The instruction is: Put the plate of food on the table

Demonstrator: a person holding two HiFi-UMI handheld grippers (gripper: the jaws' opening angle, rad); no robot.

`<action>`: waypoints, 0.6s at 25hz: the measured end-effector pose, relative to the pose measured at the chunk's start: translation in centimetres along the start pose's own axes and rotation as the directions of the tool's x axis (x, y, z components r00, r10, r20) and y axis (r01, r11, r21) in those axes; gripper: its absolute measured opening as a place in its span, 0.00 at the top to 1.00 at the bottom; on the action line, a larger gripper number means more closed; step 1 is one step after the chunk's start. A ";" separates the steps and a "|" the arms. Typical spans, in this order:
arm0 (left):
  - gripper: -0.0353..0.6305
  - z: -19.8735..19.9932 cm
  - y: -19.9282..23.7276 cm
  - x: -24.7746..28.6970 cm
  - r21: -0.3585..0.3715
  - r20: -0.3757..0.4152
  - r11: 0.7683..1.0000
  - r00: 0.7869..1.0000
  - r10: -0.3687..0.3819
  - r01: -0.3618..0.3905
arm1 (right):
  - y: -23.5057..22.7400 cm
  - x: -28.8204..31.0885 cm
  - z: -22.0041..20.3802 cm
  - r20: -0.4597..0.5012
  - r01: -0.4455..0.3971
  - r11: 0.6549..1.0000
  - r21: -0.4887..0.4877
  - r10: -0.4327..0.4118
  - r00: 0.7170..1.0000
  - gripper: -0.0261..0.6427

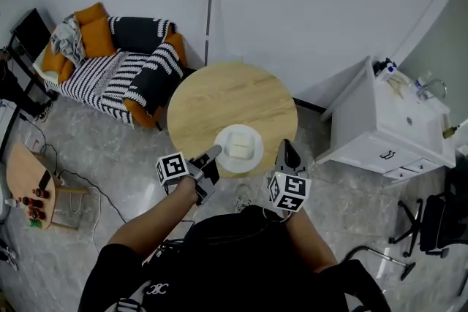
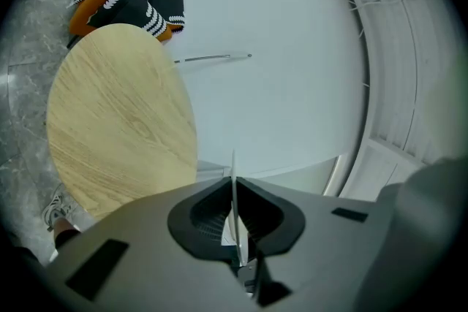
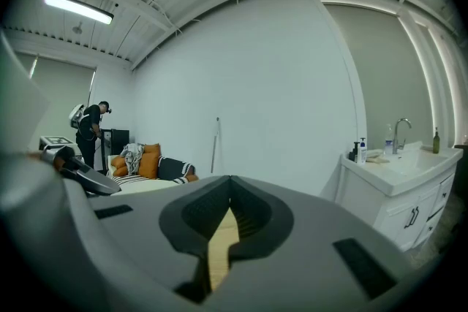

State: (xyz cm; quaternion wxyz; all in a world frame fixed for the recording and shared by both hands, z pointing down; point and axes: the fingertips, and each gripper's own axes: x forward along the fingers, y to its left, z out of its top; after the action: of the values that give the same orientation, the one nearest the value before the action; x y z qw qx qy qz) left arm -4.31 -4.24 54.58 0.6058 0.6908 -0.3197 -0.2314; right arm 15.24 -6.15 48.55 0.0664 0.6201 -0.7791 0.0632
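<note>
A white plate [image 1: 248, 158] with a pale block of food [image 1: 239, 146] is over the near edge of the round wooden table [image 1: 219, 99]. I cannot tell whether it rests on the wood or hangs just above it. My left gripper [image 1: 214, 151] is shut on the plate's left rim. In the left gripper view the rim [image 2: 233, 179] shows as a thin white edge pinched between the dark pads [image 2: 208, 219]. My right gripper [image 1: 287, 145] is just right of the plate, shut and holding nothing. Only a sliver of the table [image 3: 217, 245] shows between its jaws.
A sofa [image 1: 110, 62] with orange and striped cushions stands at the back left. A white sink cabinet [image 1: 387, 128] is at the right and a thin pole [image 1: 210, 11] leans on the wall. A small wooden side table [image 1: 25, 179] is at the left, an office chair [image 1: 435, 223] at the right. A person [image 3: 91, 131] stands far off.
</note>
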 end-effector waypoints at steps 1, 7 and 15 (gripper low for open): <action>0.92 0.3 0.1 0.5 -0.004 0.001 1.000 1.000 0.000 0.000 | -0.3 0.5 0.2 -0.001 0.000 1.000 -0.001 0.000 1.000 0.95; 0.92 2.1 0.5 3.1 -0.012 0.023 1.000 0.999 0.022 -0.022 | -1.5 3.5 0.6 -0.025 -0.024 1.000 -0.002 0.024 0.999 0.95; 0.92 4.5 0.5 7.2 -0.029 0.056 0.999 0.998 0.030 -0.029 | -3.6 8.1 1.4 -0.046 -0.054 0.998 -0.012 0.053 0.998 0.95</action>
State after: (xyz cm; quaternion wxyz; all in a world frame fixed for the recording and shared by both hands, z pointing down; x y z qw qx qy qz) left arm -2.65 -12.58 54.82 0.6094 0.6706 -0.3437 -0.2464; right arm 16.97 -14.94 48.72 0.0867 0.5969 -0.7942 0.0740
